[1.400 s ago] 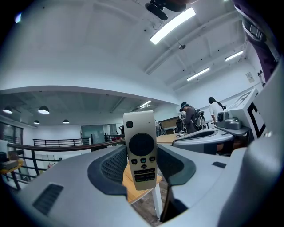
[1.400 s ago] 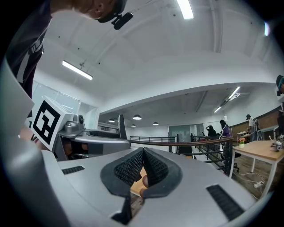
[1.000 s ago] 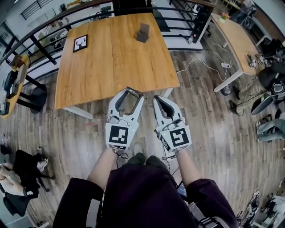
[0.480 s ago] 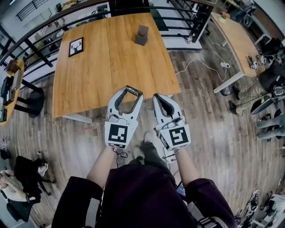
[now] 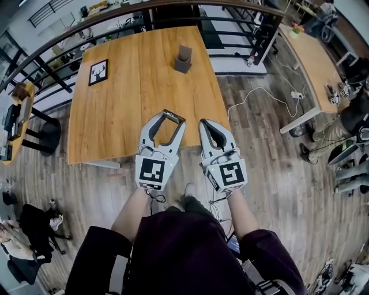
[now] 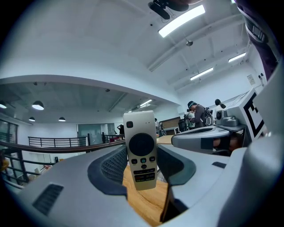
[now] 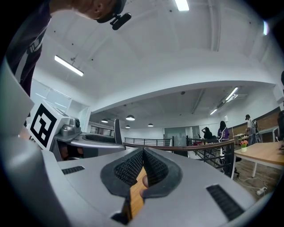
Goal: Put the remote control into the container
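Note:
A pale remote control [image 6: 141,148] with dark buttons stands upright between the pads of my left gripper [image 5: 171,119], which is shut on it across its width. The jaws are held level over the near edge of the wooden table [image 5: 127,109]. The container [image 5: 183,59], a small dark grey box, stands at the table's far side, well ahead of both grippers. My right gripper [image 5: 206,124] hovers just right of the left one, shut, with its ribbed pads [image 7: 153,170] pressed together and nothing between them.
A framed deer picture [image 5: 98,72] lies on the table's far left. A black railing [image 5: 230,11] runs behind the table. A white cable [image 5: 259,92] trails over the plank floor to the right, near a second desk [image 5: 314,57]. Dark bags [image 5: 31,222] sit on the floor at left.
The table's near edge has come a little closer under the grippers. Both grippers keep their pose, and the remote stays in the left one.

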